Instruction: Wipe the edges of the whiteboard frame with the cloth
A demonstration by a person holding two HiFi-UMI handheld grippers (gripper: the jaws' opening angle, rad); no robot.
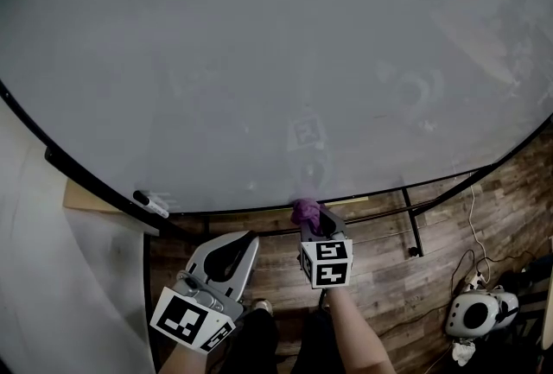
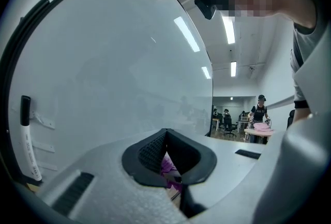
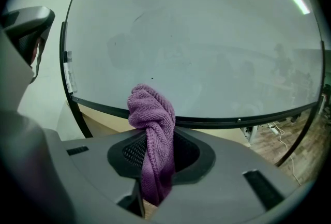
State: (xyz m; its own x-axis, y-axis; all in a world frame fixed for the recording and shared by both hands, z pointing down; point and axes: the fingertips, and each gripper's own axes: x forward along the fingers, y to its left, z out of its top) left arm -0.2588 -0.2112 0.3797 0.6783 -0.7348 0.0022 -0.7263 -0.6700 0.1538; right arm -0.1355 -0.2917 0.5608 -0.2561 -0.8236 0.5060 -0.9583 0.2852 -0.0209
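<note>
**While the right claw grips the cloth at the lower rail, the left claw is shut and empty**

Where the whiteboard (image 1: 259, 61) curves down at the far left of the head view, a marker (image 1: 151, 205) lies on the black frame (image 1: 380, 193), its long axis following the rail. The left claw (image 1: 249, 238) sits below the board over the wooden floor (image 1: 389, 277). Its jaws are drawn together and carry nothing, and it points up and slightly right toward the rail. Its own view confirms the pads meeting, with only a thin slit between them.

Just to its right, the right claw (image 1: 315, 221) is clamped on the purple cloth (image 1: 306, 212). In the right gripper view the cloth (image 3: 152, 135) is twisted into a rope. Its long axis runs along the jaws and its bunched end points up at the bottom frame edge. The bunch overlaps the rail, but contact cannot be confirmed.

Further right a black stand leg (image 1: 412, 221) drops to the floor. A white rounded device (image 1: 473, 312) with cables lies at the lower right.
</note>
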